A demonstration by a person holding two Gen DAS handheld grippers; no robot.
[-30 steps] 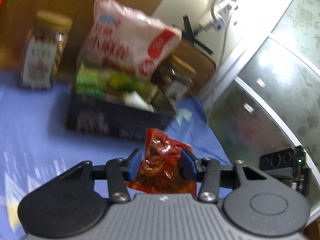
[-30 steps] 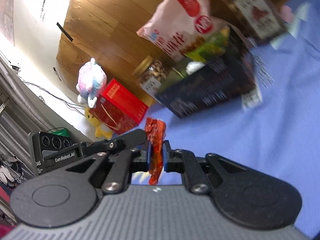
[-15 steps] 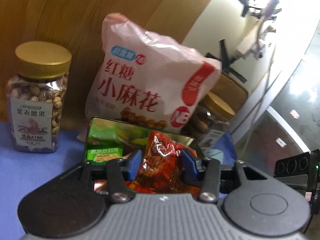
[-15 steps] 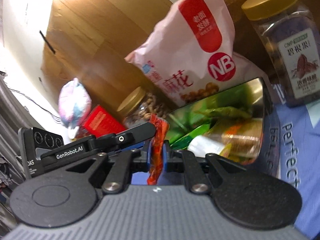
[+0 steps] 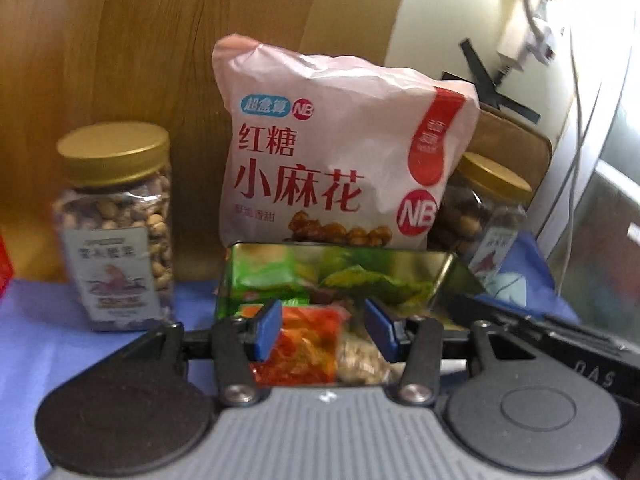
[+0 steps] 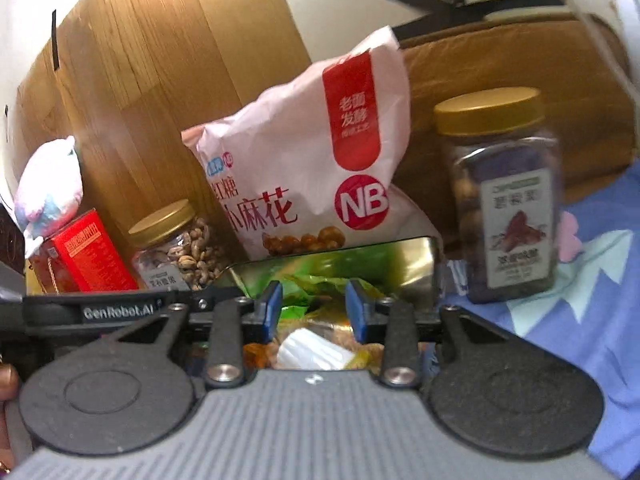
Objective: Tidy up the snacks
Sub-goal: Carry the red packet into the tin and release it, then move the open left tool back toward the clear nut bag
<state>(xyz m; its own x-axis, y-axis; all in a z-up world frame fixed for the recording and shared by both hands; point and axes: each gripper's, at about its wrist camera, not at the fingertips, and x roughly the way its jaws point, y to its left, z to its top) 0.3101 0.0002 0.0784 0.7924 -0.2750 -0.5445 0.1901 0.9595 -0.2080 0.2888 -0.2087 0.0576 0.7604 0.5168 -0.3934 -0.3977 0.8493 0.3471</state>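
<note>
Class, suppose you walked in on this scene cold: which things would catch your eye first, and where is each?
The big pink snack bag stands dead centre, propped behind the open metal tin crammed with green and red packets. Gold-lidded nut jars flank it, one on the left, a darker one on the right. Both claws, left and right, hang open over the tin.

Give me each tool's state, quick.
Left tool: open, red snack packet loose between its pads, over the tin.
Right tool: open, holding nothing.

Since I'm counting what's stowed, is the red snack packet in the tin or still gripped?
In the tin: the red snack packet lies among other snacks, with the left gripper open around it.
</note>
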